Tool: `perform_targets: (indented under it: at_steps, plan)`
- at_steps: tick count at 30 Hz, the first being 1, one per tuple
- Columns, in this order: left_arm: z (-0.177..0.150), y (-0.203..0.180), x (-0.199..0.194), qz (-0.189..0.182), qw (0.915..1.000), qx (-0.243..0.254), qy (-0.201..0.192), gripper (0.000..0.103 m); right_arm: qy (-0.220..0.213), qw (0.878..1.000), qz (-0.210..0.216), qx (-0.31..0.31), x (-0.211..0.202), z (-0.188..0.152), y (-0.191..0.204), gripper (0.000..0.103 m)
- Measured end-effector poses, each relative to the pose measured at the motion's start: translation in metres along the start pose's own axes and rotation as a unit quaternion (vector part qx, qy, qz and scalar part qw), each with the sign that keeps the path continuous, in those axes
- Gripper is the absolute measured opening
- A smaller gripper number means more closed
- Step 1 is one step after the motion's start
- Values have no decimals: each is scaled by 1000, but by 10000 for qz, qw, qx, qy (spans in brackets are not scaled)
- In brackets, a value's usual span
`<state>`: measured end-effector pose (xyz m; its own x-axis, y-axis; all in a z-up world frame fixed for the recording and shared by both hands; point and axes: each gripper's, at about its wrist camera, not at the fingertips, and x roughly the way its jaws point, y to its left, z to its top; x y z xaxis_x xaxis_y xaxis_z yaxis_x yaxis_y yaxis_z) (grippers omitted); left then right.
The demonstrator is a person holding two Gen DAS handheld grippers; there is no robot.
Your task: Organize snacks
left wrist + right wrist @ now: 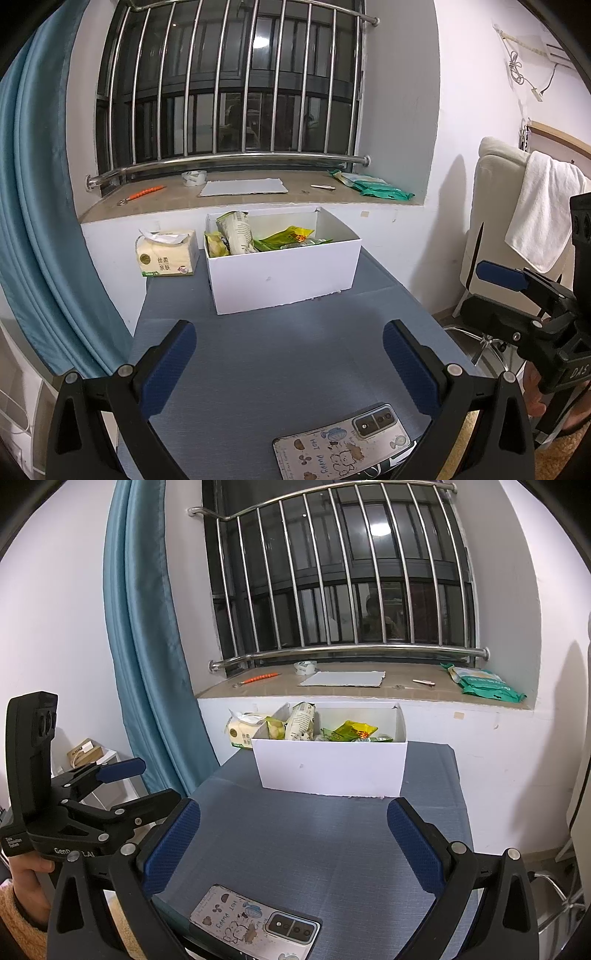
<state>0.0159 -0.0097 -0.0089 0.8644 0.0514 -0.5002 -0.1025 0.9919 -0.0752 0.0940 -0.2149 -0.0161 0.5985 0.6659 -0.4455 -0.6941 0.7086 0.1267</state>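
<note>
A white cardboard box (284,273) (330,768) stands at the far end of the blue-grey table (280,354) (306,842). Inside it lie several snack packets: a tall pale bag (236,230) (301,720), a small yellow-green pack (216,245) (275,729) and a flat green and yellow packet (288,236) (352,731). My left gripper (290,356) hangs open over the bare table in front of the box, holding nothing. My right gripper (293,840) is likewise open and empty. Each gripper shows at the edge of the other's view, held by a hand.
A phone in a cartoon case (343,445) (255,923) lies at the near table edge under both grippers. A tissue pack (166,254) (242,731) sits left of the box. On the windowsill (236,206) lie tape, cardboard and a green pouch (373,184) (484,685). A chair with a towel (539,214) stands right.
</note>
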Motion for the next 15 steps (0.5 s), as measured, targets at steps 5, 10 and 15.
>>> perform_targets:
  at_steps: [5,10,15]
  plan:
    - [0,0,0,-4,10000,-21,14,103,4,10000,-12,10,0,0,0,103]
    - [-1,0,0,-39,10000,-32,20,103,0,10000,-16,7,0,0,0,103]
    - [-1,0,0,-55,10000,-38,21,103,12,10000,-34,-16,0,0,0,103]
